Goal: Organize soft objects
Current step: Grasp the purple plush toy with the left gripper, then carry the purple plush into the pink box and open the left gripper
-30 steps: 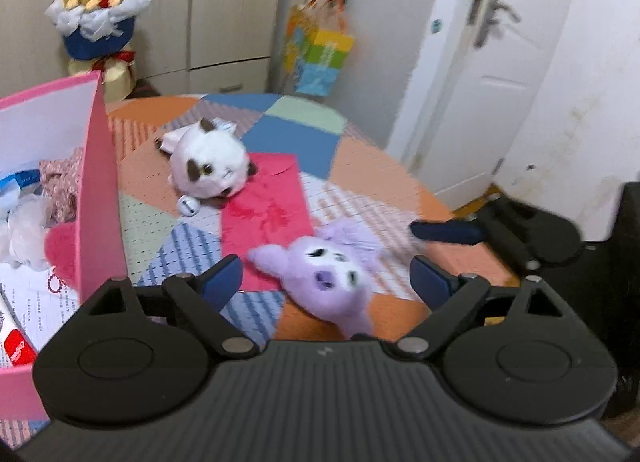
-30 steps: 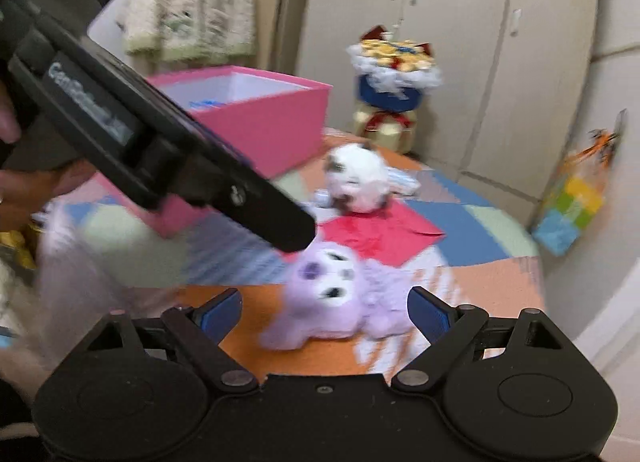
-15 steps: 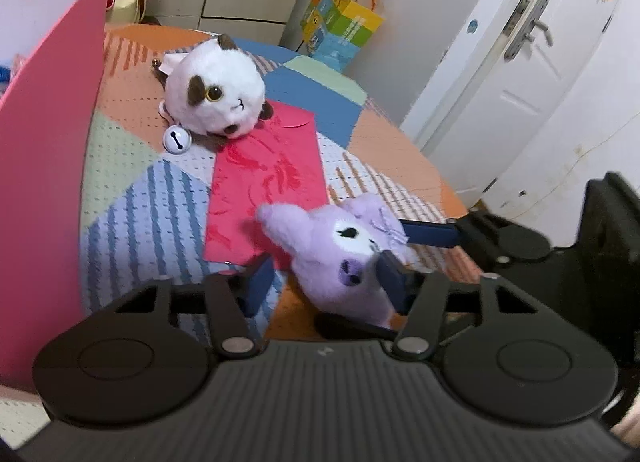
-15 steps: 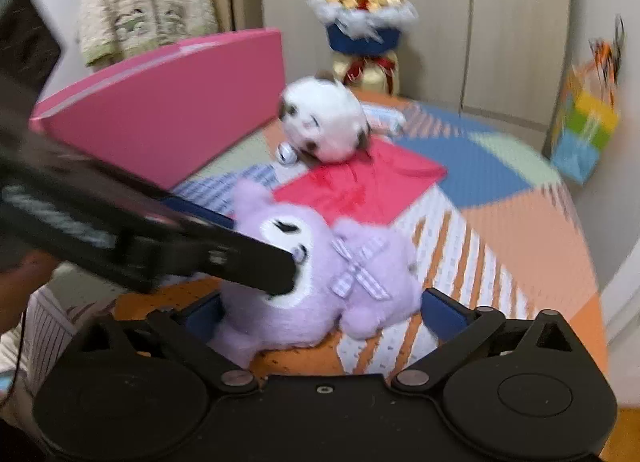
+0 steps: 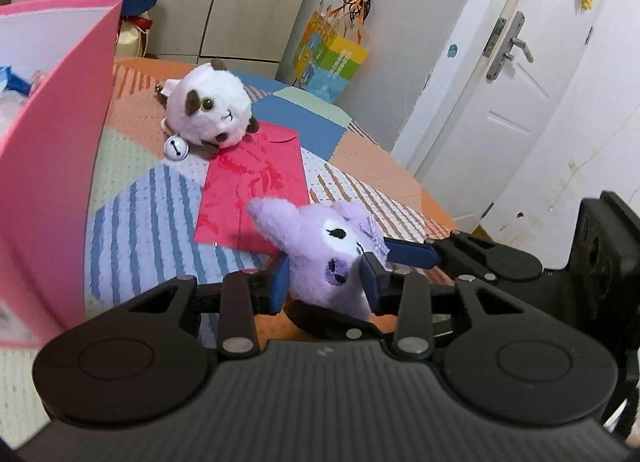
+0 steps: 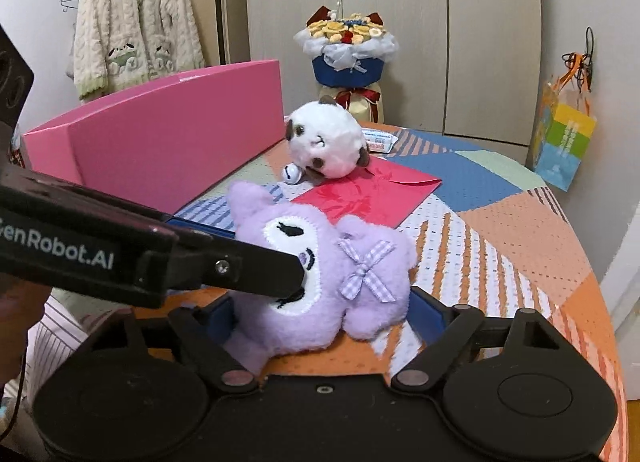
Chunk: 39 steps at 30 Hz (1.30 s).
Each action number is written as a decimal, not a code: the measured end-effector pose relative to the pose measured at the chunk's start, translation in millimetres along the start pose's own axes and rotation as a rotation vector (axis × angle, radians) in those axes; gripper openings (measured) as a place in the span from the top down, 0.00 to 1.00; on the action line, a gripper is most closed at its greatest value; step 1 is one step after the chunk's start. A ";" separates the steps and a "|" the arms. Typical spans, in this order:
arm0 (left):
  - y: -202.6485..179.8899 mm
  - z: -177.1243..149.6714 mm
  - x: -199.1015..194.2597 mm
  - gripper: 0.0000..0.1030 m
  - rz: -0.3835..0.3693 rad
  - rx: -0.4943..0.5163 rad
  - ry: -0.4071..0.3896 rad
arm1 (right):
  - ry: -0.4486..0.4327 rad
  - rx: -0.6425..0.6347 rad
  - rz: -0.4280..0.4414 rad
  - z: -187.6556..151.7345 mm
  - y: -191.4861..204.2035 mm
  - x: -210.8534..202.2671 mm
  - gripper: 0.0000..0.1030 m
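left gripper (image 5: 326, 282) is closing in on the purple plush (image 5: 328, 250) now, blue pads pressed against both sides of its head, so it's pinching the toy. a second ago those jaws were spread wide with the plush sitting loose on the table out in front of them, and half a second ago they'd only half narrowed around it. the gripper has also dropped lower and closer to the tabletop since then.

right gripper (image 6: 324, 316) is around the same plush from the other side. its jaws are wide but closing, with the toy's body between them; the left pad looks to be against the fur, the right one i can't tell. a second ago the plush was well ahead of this claw, now it's right in its mouth.

just past the left claw's tips lies the red envelope (image 5: 256, 186), touching the plush's ear. further out beyond that is the white plush (image 5: 210, 106) with a small bell (image 5: 176, 147) beside it, same spot as before. off to the left of the claw stands the pink box (image 5: 52, 166), now much nearer and filling that side. everything sits on the patchwork tablecloth (image 5: 136, 222).
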<state>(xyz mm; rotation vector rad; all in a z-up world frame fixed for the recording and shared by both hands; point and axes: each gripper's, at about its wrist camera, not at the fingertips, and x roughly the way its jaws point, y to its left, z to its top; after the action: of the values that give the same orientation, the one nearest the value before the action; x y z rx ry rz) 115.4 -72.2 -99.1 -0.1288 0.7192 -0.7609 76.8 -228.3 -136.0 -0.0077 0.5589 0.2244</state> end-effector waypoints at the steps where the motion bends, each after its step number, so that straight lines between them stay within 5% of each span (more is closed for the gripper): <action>1: -0.3 -1.3 -4.5 0.64 -0.006 0.001 -0.001 | -0.003 0.000 -0.004 -0.8 3.2 -2.9 0.14; 15: -4.9 8.1 -94.8 0.64 -0.012 0.003 0.033 | 0.052 -0.101 0.039 28.7 61.4 -57.2 0.13; 23: 6.3 34.8 -162.3 0.64 0.045 0.051 -0.084 | -0.068 -0.237 0.070 72.1 108.3 -79.4 0.11; 30: 41.5 64.9 -190.5 0.64 0.154 0.025 -0.167 | -0.129 -0.281 0.139 118.0 140.4 -52.5 0.10; 39: 112.8 91.5 -181.3 0.63 0.211 -0.098 -0.163 | -0.030 -0.221 0.294 161.8 156.7 20.8 0.09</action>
<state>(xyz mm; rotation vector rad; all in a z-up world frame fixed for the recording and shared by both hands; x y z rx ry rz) 149.0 118.3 29.5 -0.1988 0.6041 -0.5074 145.4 -60.1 -1.3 -0.1367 0.5014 0.5714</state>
